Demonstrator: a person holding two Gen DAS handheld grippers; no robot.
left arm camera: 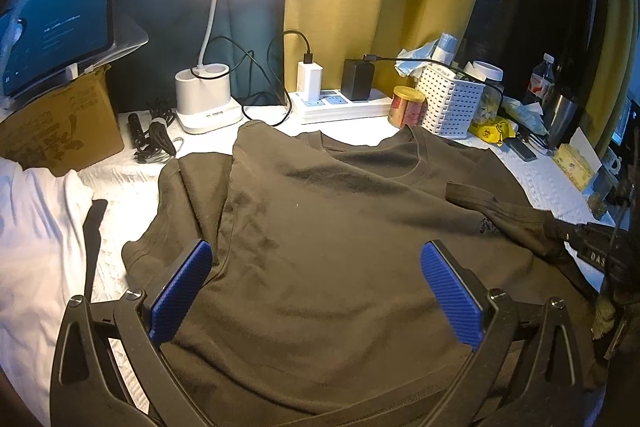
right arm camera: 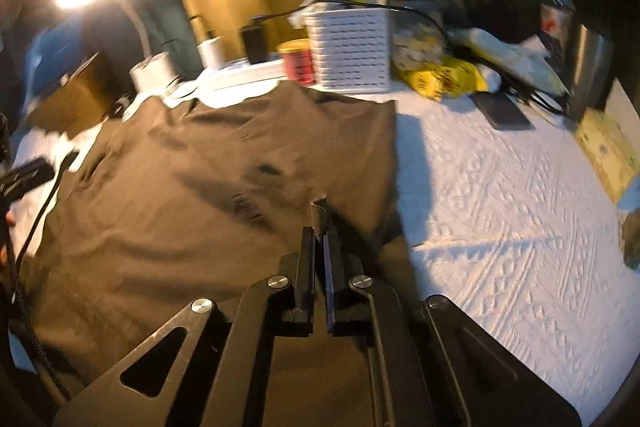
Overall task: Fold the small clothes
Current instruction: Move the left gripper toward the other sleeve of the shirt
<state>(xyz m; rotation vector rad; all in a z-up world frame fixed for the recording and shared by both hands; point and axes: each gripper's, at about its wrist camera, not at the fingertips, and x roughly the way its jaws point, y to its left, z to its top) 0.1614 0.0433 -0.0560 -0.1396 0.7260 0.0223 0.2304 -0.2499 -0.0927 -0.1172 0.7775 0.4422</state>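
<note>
The left gripper (left arm camera: pixel 316 263) hangs with its blue pads (left arm camera: pixel 182 291) spread wide over the near part of the dark olive T-shirt (left arm camera: pixel 340 227); cloth lies under and between the pads, but neither one presses it. The shirt is spread flat on the white textured table cover (left arm camera: pixel 560 183), neckline toward the far side, its left sleeve already turned in over the body. At the right, the right gripper (right arm camera: pixel 320 223) has its jaws pressed together, pinching a small fold of the shirt's right edge, which bunches up at the fingertips (the cloth rises in a ridge just there). Beyond that edge the cover lies bare and well lit.

Going left to right along the back of the table: a cardboard box (left arm camera: pixel 60 123) with a tablet (left arm camera: pixel 56 27) propped on it, a white desk lamp (left arm camera: pixel 206 95) glaring overhead, a power strip (left arm camera: pixel 340 105) carrying a white and a black charger, a red tin (left arm camera: pixel 407 106), a white perforated basket (left arm camera: pixel 448 103), a yellow packet (left arm camera: pixel 492 131) and a water bottle (left arm camera: pixel 542 79). Yellow and teal curtains hang behind.

A white garment (left arm camera: pixel 36 227) at the far left is cut off by the frame. The right wrist view is motion-blurred, so small items at the back are hard to read. In the left wrist view the right gripper shows only as a dark shape at the right edge.
</note>
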